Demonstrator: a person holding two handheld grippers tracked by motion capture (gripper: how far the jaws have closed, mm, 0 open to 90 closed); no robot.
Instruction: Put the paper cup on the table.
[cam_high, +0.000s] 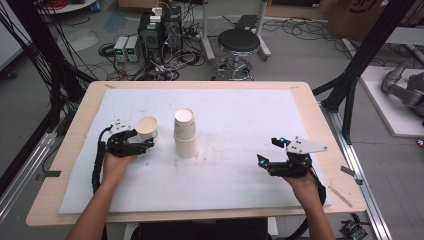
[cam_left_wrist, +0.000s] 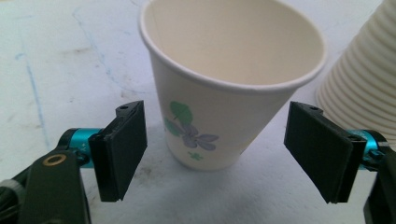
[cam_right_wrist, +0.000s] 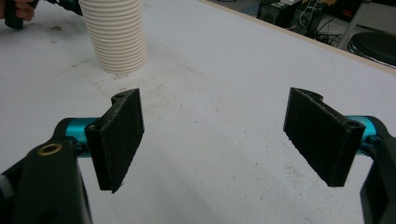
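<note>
The left gripper (cam_left_wrist: 215, 154) has its jaws spread wide on either side of the cup (cam_left_wrist: 224, 88), not touching it, seemingly lined up to grasp it. The cup, thin paper with a rolled rim and a flower print, stands upright toward the desk's (cam_high: 310, 105) left edge, just beside the ribbed stack (cam_high: 185, 132). The right gripper (cam_right_wrist: 215, 140) hovers released near the right edge, holding nothing.

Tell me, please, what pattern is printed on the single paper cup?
A green and purple flower print on the paper cup, clearest in the left gripper view.
</note>
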